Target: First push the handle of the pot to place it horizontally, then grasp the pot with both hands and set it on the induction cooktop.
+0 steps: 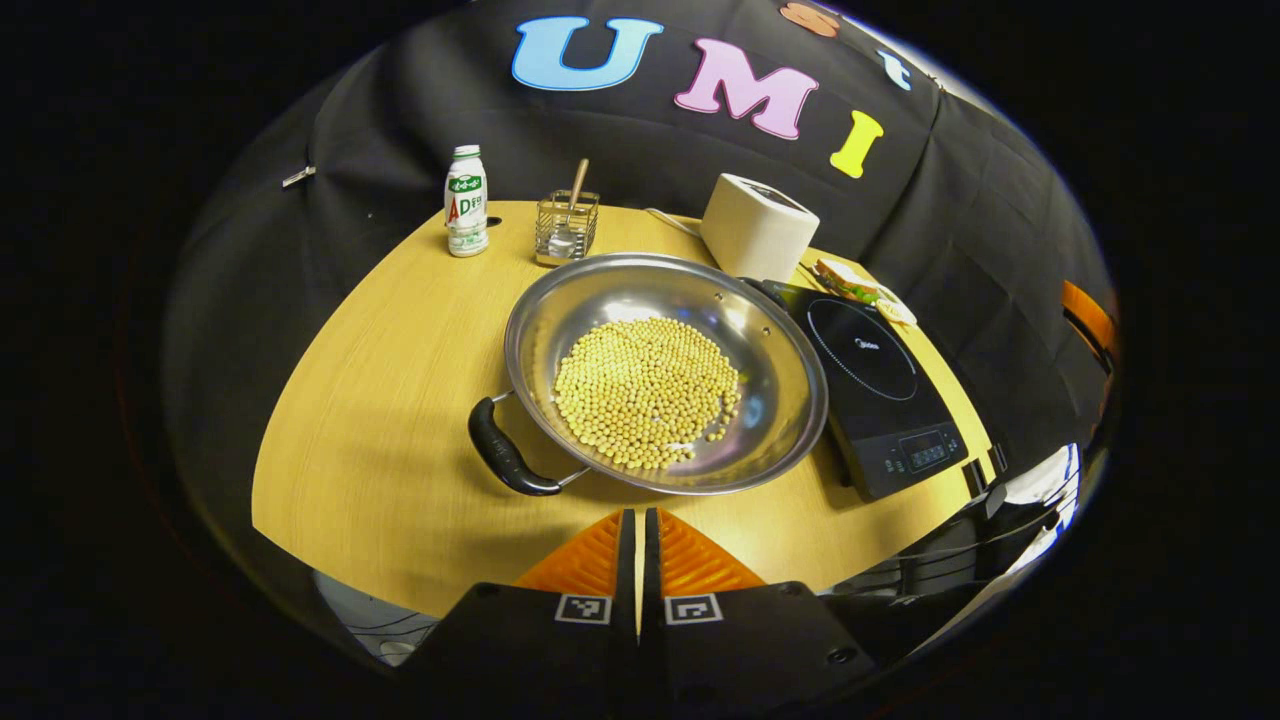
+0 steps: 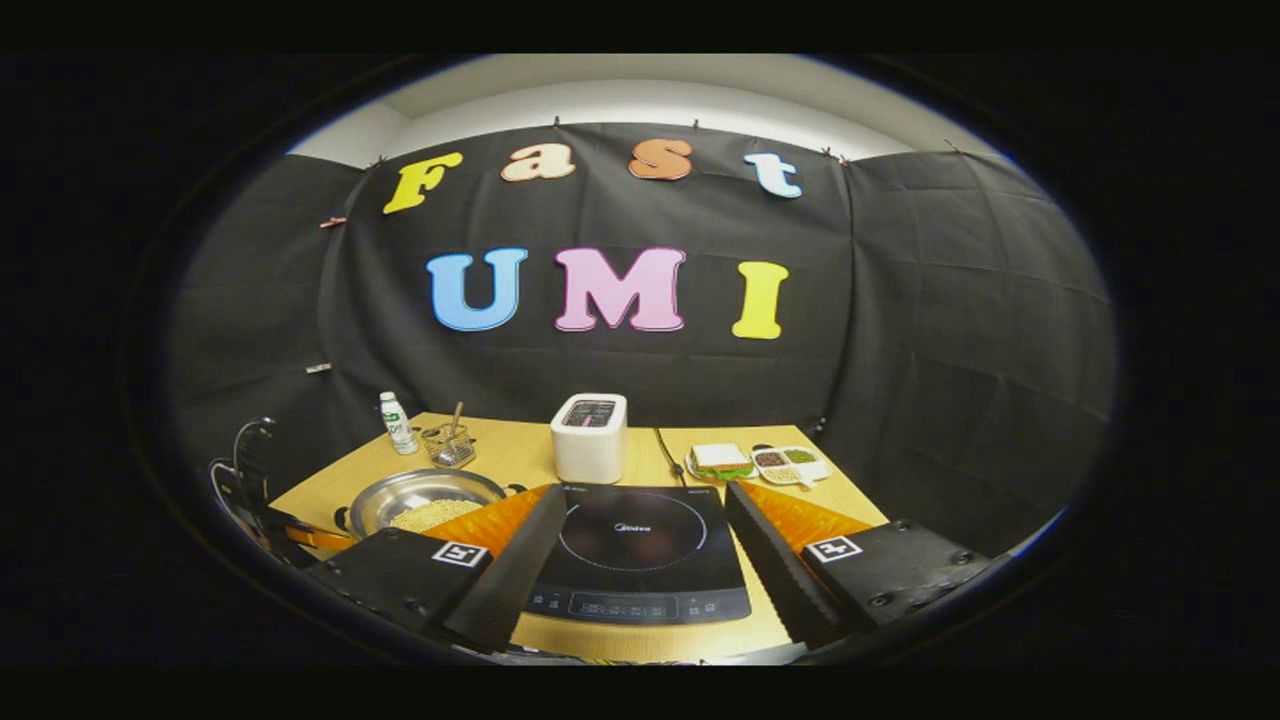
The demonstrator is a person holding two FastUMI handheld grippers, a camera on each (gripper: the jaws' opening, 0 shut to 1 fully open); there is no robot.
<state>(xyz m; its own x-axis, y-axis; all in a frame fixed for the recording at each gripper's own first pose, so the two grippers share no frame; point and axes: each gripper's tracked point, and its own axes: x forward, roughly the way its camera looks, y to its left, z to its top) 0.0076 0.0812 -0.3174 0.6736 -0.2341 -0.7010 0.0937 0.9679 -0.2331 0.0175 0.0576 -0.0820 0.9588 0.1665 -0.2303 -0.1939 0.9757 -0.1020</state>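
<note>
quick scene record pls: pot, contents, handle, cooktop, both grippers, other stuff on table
pot: steel pot on the wooden table, beside the cooktop, not on it
contents: yellowish beans
handle: black handle, angled toward the near left
cooktop: black induction cooktop, bare
left gripper: fingers shut, short of the pot
right gripper: fingers open, holding nothing
other: bottle, white appliance, sandwich

pot [image 1: 760, 340]: polished metal, glossy | handle [image 1: 505, 455]: smooth black plastic | induction cooktop [image 2: 640, 545]: glossy glass top | table [image 1: 400, 400]: matt wood grain | wall [image 2: 950, 330]: matt cloth
</note>
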